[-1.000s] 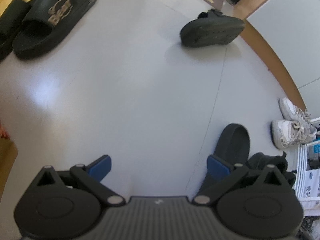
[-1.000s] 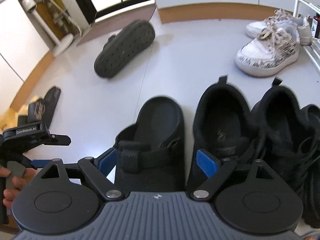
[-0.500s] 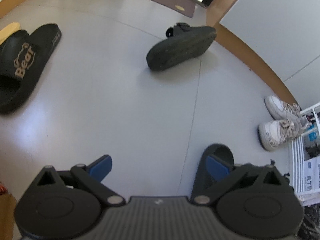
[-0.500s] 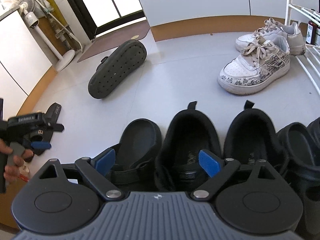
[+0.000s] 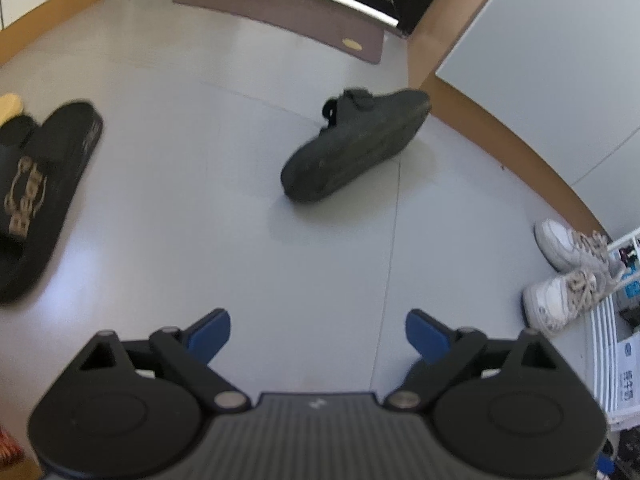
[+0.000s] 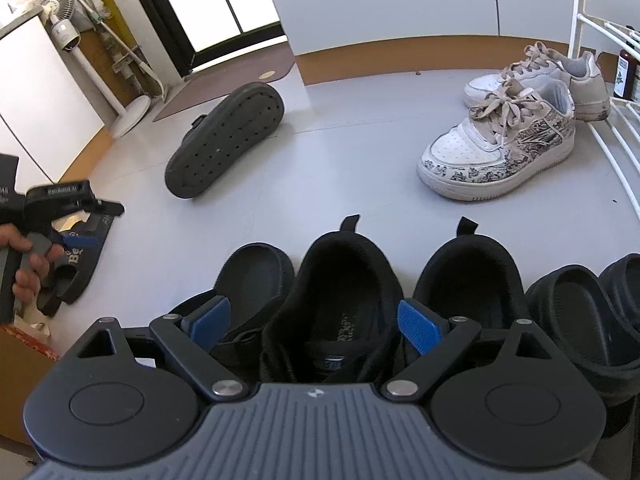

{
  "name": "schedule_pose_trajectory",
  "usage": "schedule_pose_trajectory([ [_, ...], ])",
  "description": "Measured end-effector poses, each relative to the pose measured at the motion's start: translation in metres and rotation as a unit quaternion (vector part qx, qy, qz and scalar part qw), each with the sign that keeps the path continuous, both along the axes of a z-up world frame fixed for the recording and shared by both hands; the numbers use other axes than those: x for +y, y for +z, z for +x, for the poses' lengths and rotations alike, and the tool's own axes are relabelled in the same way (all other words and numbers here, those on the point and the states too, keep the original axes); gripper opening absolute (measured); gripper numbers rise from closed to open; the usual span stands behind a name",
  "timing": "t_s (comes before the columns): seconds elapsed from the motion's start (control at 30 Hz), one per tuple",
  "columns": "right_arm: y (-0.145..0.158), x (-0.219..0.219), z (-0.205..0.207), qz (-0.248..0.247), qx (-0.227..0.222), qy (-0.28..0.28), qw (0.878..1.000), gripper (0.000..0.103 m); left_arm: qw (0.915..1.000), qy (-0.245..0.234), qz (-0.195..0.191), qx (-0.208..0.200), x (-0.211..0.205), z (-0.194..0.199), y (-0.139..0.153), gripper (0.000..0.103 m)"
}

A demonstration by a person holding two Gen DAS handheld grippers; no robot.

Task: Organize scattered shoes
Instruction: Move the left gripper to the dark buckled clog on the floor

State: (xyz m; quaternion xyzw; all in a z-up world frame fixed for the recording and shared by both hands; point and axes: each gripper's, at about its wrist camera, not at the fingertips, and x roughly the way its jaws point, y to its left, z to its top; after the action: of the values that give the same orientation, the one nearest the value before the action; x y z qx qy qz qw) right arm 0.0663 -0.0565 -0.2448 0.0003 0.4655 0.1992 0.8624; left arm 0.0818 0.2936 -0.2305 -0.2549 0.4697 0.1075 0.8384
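A dark grey strap sandal (image 5: 356,148) lies tipped on its side on the grey floor, sole showing (image 6: 228,136). My left gripper (image 5: 318,334) hangs above bare floor short of it; its jaws are closing with nothing between them. A hand (image 6: 24,264) holds that left gripper (image 6: 100,226) over a black "Bear" slide (image 5: 40,200). My right gripper (image 6: 316,316) stands open above a black sneaker (image 6: 344,280), without touching it. That sneaker sits in a row between the matching upright sandal (image 6: 256,276) and a second black sneaker (image 6: 468,276).
Two white sneakers (image 6: 500,152) stand by a white wire rack (image 6: 600,40) on the right. Black clogs (image 6: 572,312) end the row at the right. A brown doormat (image 5: 280,12) lies before the dark door; a standing fan (image 6: 60,4) is at the far left.
The left view has swung toward the tipped sandal, which now sits near centre; the slides slid to the left edge. The right gripper moved back and right, from over the upright sandal to over the black sneaker.
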Motion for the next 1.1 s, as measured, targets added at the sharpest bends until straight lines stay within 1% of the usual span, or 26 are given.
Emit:
schedule_pose_trajectory([
  [0.1,0.0,0.0,0.001,-0.001,-0.003,0.003,1.0,0.094,0.9999,0.004,0.011,-0.005,0.009,0.015,0.01,0.096],
  [0.23,0.002,-0.001,0.001,0.002,-0.007,0.01,1.0,0.094,0.9989,-0.008,0.044,-0.01,0.015,0.045,0.02,0.097],
  [0.4,0.005,-0.004,0.001,0.001,-0.012,0.011,1.0,0.094,0.9979,0.012,0.06,-0.023,0.026,0.084,0.024,0.098],
  [0.43,0.005,-0.005,0.001,0.001,-0.012,0.011,1.0,0.094,0.9977,0.022,0.059,-0.024,0.029,0.096,0.024,0.098],
  [0.6,0.004,-0.009,0.001,-0.003,-0.011,0.011,1.0,0.094,0.9981,0.022,0.048,-0.032,0.041,0.138,0.019,0.099],
  [0.63,0.004,-0.009,0.001,-0.003,-0.01,0.012,1.0,0.094,0.9978,0.037,0.044,-0.033,0.046,0.149,0.018,0.099],
  [0.7,0.002,-0.011,0.0,-0.004,-0.007,0.014,1.0,0.094,0.9975,0.05,0.041,-0.029,0.051,0.16,0.018,0.099],
  [0.83,0.001,-0.015,0.001,-0.004,-0.003,0.014,1.0,0.094,0.9962,0.062,0.056,-0.026,0.049,0.187,0.021,0.099],
  [0.9,0.0,-0.017,0.002,-0.004,-0.002,0.013,1.0,0.094,0.9959,0.066,0.056,-0.024,0.049,0.197,0.021,0.098],
  [1.0,0.001,-0.021,0.003,-0.004,-0.003,0.013,1.0,0.094,0.996,0.071,0.046,-0.026,0.045,0.213,0.017,0.093],
  [1.1,0.002,-0.024,0.004,-0.006,-0.006,0.015,1.0,0.094,0.9972,0.061,0.04,-0.018,0.036,0.233,0.008,0.088],
])
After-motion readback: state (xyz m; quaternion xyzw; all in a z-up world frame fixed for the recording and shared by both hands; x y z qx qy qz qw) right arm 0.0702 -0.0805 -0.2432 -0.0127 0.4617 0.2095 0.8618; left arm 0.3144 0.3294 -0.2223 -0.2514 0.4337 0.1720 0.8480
